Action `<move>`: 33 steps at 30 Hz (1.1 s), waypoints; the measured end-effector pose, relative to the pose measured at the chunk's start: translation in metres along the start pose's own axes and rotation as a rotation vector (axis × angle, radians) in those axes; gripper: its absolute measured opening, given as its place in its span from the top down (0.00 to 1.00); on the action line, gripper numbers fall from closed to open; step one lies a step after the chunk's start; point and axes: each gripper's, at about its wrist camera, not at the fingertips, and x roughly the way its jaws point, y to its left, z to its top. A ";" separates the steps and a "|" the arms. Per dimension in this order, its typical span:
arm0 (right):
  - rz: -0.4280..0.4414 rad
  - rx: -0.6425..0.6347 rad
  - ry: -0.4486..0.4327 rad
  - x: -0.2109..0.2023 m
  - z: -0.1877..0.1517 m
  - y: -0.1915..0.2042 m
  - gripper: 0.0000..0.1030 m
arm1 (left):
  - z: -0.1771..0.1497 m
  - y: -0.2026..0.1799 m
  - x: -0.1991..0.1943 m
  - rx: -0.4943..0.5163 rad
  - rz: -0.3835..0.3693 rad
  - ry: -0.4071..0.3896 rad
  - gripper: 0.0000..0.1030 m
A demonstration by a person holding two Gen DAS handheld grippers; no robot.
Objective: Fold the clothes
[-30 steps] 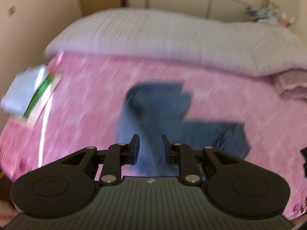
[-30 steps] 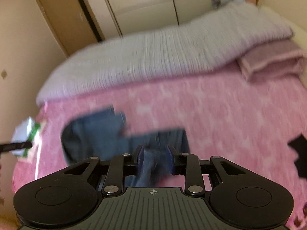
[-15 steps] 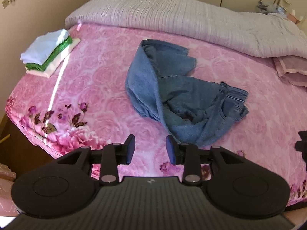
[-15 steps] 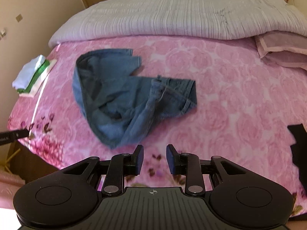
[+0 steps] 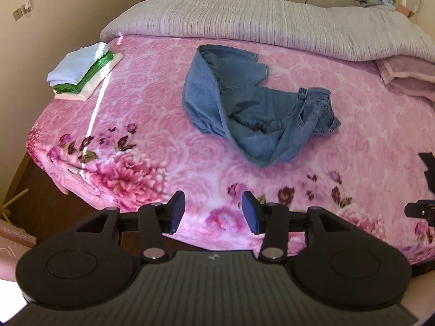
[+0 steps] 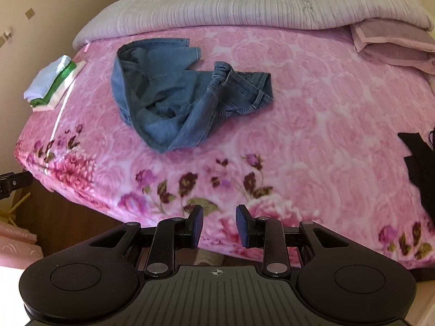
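A crumpled pair of blue jeans lies in a loose heap on the pink floral bedspread; it also shows in the right wrist view. My left gripper is open and empty, hovering over the bed's near edge, well short of the jeans. My right gripper is open and empty, also over the near edge, apart from the jeans.
A folded stack of white and green clothes sits at the bed's left edge. A grey ribbed duvet lies along the far side, a folded mauve blanket at the right. A black garment lies at the right edge.
Both grippers have let go of the jeans and pulled back toward the bed's near edge. The jeans have dropped onto the bedspread. The left jaws have opened wider.
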 end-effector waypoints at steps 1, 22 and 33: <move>-0.001 -0.001 -0.004 -0.003 -0.003 0.000 0.70 | -0.002 -0.001 -0.003 0.003 0.002 -0.004 0.59; 0.029 -0.022 -0.056 -0.023 -0.016 0.014 0.70 | -0.017 -0.014 -0.027 0.104 0.070 -0.046 0.52; 0.023 -0.057 -0.052 -0.014 0.000 0.032 0.70 | -0.017 0.006 -0.016 0.081 0.094 -0.035 0.51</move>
